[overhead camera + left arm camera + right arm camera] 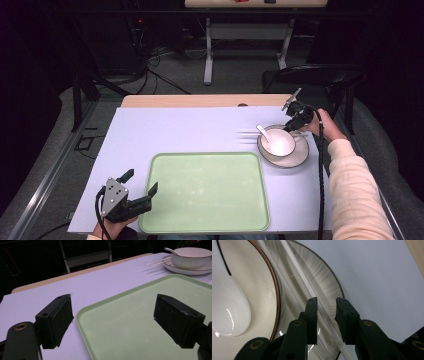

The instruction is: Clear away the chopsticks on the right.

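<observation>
A white bowl with a white spoon in it stands on a saucer at the right of the table. Two pale chopsticks lie across the saucer, their ends reaching left over the mat. My right gripper is down at the saucer's far right edge. In the right gripper view its jaws are narrow around one chopstick, with a gap on each side, beside the bowl. My left gripper is open over the left rim of the green tray, with nothing between its fingers.
A lavender mat covers the tabletop, with a wooden strip at the far edge. A black chair stands behind the table at the right. A black cable trails along the person's right sleeve.
</observation>
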